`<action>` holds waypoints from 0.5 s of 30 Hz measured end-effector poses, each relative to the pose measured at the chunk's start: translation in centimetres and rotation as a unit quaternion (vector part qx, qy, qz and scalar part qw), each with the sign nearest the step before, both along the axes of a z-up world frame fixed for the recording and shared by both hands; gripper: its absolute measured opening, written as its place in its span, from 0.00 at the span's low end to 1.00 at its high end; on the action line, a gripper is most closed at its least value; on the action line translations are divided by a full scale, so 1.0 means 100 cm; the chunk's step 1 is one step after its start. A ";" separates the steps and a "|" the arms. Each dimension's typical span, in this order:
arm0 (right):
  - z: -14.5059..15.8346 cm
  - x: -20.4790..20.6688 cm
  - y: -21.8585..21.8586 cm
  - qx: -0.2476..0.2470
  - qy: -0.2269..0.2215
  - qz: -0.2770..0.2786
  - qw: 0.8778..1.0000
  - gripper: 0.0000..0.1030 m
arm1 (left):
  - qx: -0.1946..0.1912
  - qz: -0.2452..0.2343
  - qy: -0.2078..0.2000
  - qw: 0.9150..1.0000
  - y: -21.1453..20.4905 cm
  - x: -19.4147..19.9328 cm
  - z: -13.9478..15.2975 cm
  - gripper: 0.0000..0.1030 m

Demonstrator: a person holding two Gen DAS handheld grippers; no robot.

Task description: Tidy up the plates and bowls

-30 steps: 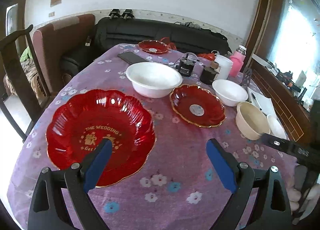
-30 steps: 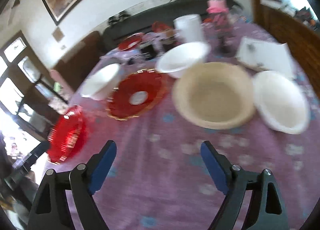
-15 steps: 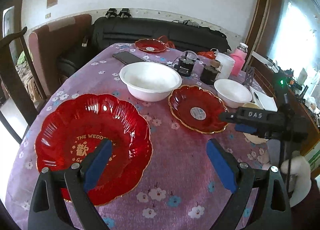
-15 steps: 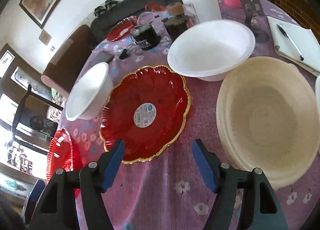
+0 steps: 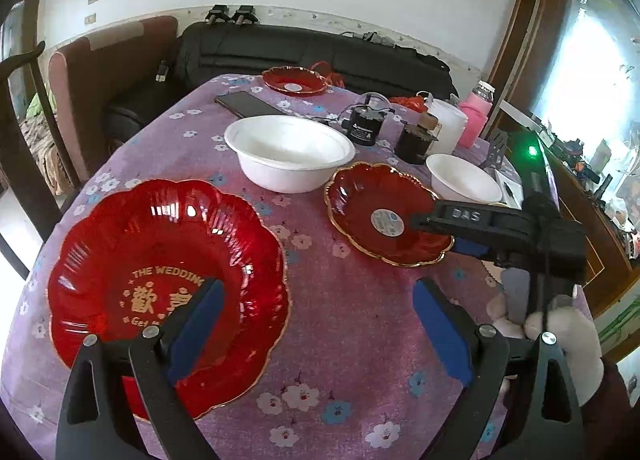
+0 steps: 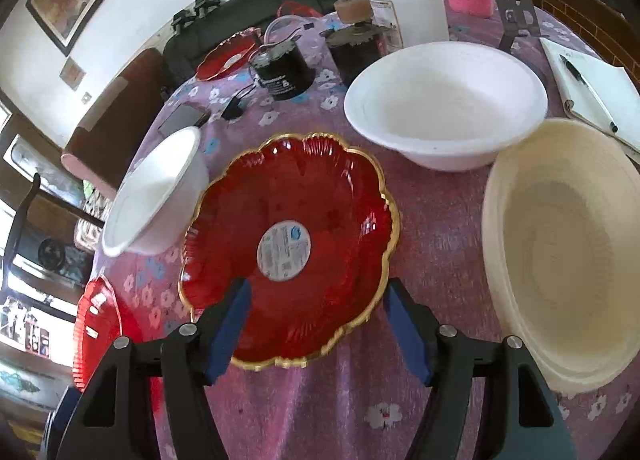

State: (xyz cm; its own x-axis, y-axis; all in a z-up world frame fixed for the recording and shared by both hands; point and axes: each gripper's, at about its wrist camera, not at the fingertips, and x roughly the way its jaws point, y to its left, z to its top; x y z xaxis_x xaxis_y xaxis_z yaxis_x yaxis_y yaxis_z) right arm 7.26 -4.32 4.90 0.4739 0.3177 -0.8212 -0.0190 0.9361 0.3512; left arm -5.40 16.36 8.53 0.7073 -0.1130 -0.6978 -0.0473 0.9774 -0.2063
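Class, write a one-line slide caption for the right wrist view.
Open right gripper poised over gold-rimmed red plate, between white bowls.

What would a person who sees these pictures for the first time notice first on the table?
Probably the large red plate with gold lettering, lying near the table edge under the open left gripper. Next comes the smaller gold-rimmed red plate with a round sticker in its middle; the right gripper hangs over its near edge, its jaws just having narrowed without touching it. Around this plate stand two white bowls and a cream bowl on the purple flowered cloth.
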 end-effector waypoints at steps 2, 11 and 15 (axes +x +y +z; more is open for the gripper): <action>-0.002 0.003 -0.001 -0.011 0.002 -0.010 1.000 0.38 | -0.007 -0.002 0.005 1.000 -0.001 0.003 0.000 0.92; -0.004 -0.038 -0.024 0.023 0.014 -0.002 1.000 0.11 | -0.003 0.003 0.009 1.000 -0.003 0.003 0.001 0.92; -0.006 -0.075 -0.040 0.044 0.039 0.027 0.998 0.12 | 0.002 -0.005 0.013 1.000 -0.008 0.004 0.000 0.92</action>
State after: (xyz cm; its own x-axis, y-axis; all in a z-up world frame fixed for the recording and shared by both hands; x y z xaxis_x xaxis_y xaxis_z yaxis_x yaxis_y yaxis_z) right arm -0.26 -8.31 4.34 0.3901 0.4135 -0.8227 -0.0374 0.8998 0.4346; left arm -5.04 15.53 8.57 0.6874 -0.1161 -0.7170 -0.0438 0.9787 -0.2005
